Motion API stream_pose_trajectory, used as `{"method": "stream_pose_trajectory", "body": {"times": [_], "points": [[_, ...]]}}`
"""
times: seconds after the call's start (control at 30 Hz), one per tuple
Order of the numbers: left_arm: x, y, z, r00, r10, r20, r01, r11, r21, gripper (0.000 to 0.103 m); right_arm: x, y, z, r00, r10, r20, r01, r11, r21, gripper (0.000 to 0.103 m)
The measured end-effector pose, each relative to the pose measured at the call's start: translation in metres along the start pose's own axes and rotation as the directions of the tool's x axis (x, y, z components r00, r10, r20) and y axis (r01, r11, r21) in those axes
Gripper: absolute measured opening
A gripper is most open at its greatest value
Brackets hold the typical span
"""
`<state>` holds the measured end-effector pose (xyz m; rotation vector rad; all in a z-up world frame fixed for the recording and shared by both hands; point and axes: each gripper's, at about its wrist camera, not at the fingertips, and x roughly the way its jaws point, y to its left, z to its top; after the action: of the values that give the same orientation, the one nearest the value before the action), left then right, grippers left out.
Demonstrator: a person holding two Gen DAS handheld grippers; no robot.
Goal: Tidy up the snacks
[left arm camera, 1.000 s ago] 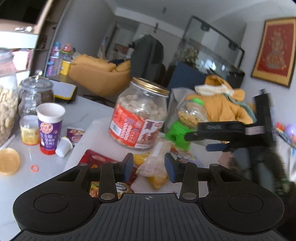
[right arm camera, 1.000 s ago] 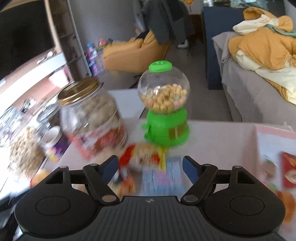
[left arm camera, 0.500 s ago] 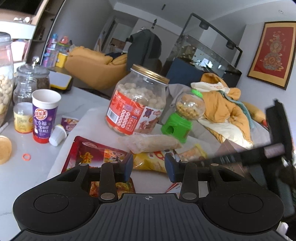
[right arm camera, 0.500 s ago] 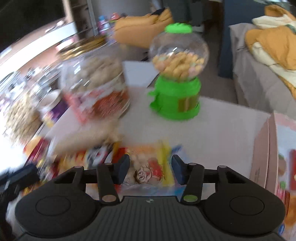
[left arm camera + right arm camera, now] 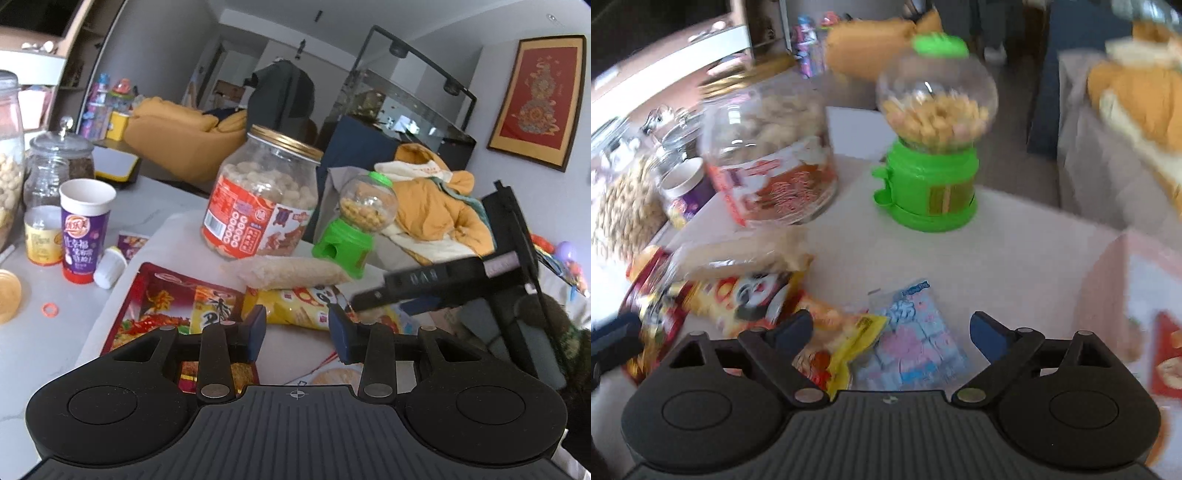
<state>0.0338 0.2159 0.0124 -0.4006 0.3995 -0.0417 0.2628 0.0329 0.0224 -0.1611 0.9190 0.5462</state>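
The right gripper hangs tilted down over a pale table, its jaws having just been opening and now spread wide, with nothing pressed between the pads. Directly beneath the gap lie a blue-and-pink packet and, touching its left edge, a yellow packet. To the left, a panda-print bag rests half under a clear bag of pale crumbs. Farther back stand a big jar with a red label and, to its right, a green candy dispenser; the two are near but apart. The left gripper sits low at the near edge of the pile, its jaws partly apart and empty, pointing toward the panda-print bag. A red packet lies flat to its left. On the far left of the table stand a purple paper cup and a small white bottle on its side, just beside the cup.
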Motion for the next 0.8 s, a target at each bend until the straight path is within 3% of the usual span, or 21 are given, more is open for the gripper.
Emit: {"method": "stream_pose_trajectory", "body": {"times": [0.1, 0.17, 0.27, 0.37, 0.53, 0.6, 0.7, 0.8], "points": [[0.0, 0.003, 0.0, 1.0, -0.002, 0.001, 0.002, 1.0, -0.012, 0.042, 0.006, -0.006, 0.0, 0.998, 0.062, -0.019, -0.061, 0.995, 0.085, 0.09], [0.0, 0.003, 0.0, 1.0, 0.0, 0.002, 0.0, 1.0, -0.018, 0.042, -0.002, 0.003, -0.008, 0.998, 0.062, -0.018, -0.061, 0.997, 0.043, 0.079], [-0.001, 0.001, -0.001, 1.0, 0.006, 0.007, -0.006, 1.0, -0.01, 0.042, -0.027, 0.01, -0.033, 0.995, 0.1, -0.028, -0.1, 0.995, 0.002, 0.07], [-0.003, -0.007, -0.002, 1.0, 0.025, 0.008, -0.025, 1.0, 0.013, 0.042, -0.055, 0.013, -0.063, 0.99, 0.136, -0.029, -0.136, 0.99, -0.025, 0.065], [-0.017, -0.031, -0.012, 0.997, -0.051, -0.05, 0.05, 0.998, -0.029, 0.042, -0.098, 0.003, -0.114, 0.984, 0.176, -0.022, -0.177, 0.984, -0.025, 0.067], [-0.027, -0.044, -0.016, 0.997, -0.061, -0.057, 0.061, 0.998, -0.009, 0.042, -0.108, -0.001, -0.131, 0.993, 0.117, -0.019, -0.118, 0.991, -0.057, 0.077], [-0.033, -0.062, -0.017, 0.993, -0.066, -0.095, 0.069, 0.997, 0.039, 0.042, -0.111, -0.007, -0.153, 1.0, -0.021, 0.003, 0.021, 0.992, -0.127, 0.078], [-0.024, -0.082, -0.013, 0.986, -0.07, -0.151, 0.088, 0.989, 0.12, 0.042, -0.122, -0.016, -0.166, 0.999, -0.028, 0.034, 0.033, 0.989, -0.146, 0.079]]}}
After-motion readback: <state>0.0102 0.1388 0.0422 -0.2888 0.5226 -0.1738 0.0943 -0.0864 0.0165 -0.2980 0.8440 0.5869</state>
